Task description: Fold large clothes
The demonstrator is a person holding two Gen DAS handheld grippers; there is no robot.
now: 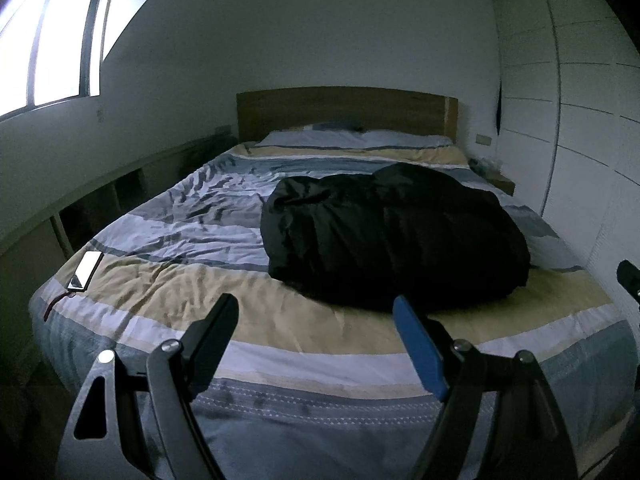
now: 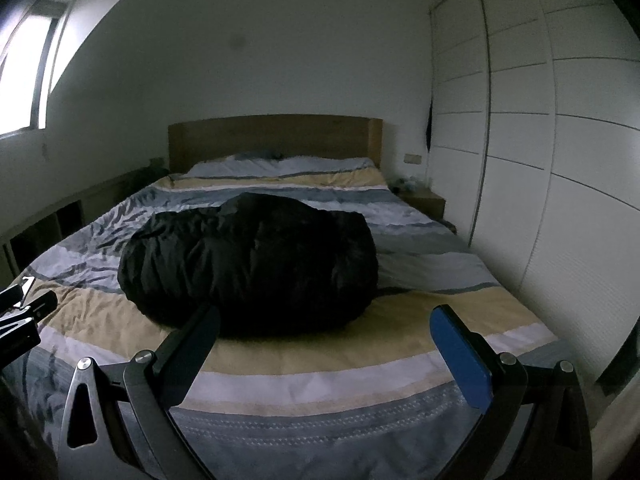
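Observation:
A large black garment (image 1: pixel 396 236) lies in a bunched heap on the striped bed (image 1: pixel 192 292), right of the middle. It also shows in the right wrist view (image 2: pixel 252 260) at the centre. My left gripper (image 1: pixel 316 304) is open and empty, held above the foot of the bed, short of the garment's near edge. My right gripper (image 2: pixel 326 314) is open and empty, also above the foot of the bed, its left finger just before the garment. The left gripper shows at the left edge of the right wrist view (image 2: pixel 28 312).
A phone (image 1: pixel 86 269) lies on the bed's near left corner. Pillows (image 1: pixel 352 138) and a wooden headboard (image 1: pixel 344 110) are at the far end. A white wardrobe (image 2: pixel 540 152) lines the right side, a low shelf (image 1: pixel 100 188) the left, and a nightstand (image 2: pixel 426 202) stands beside the bed.

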